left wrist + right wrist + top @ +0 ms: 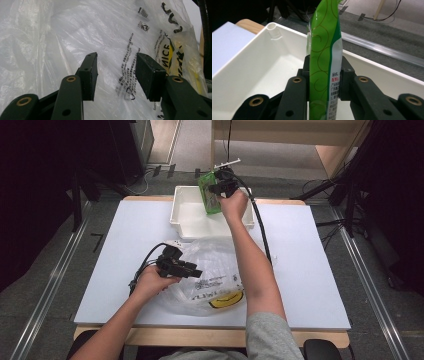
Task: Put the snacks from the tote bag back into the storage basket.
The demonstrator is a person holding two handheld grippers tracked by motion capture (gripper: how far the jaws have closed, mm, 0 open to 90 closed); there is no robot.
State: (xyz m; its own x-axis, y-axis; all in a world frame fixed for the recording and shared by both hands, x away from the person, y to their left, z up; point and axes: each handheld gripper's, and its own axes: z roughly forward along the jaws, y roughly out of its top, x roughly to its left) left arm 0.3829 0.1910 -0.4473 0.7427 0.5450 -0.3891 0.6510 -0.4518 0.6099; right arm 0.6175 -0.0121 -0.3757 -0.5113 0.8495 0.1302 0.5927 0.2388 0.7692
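Right gripper (323,75) is pinching a green packet (325,50) over the white bin (185,215); left gripper (116,72), fingers spread, is hovering over the plastic bag (210,270) near the bin.

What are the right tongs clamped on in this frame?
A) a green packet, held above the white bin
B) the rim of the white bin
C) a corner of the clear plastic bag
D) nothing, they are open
A: the right tongs grip the green packet from both sides over the white bin.

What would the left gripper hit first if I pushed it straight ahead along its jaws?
Most likely the plastic bag: the left gripper, jaws open, points at its crinkled printed side, though the gap is hard to judge.
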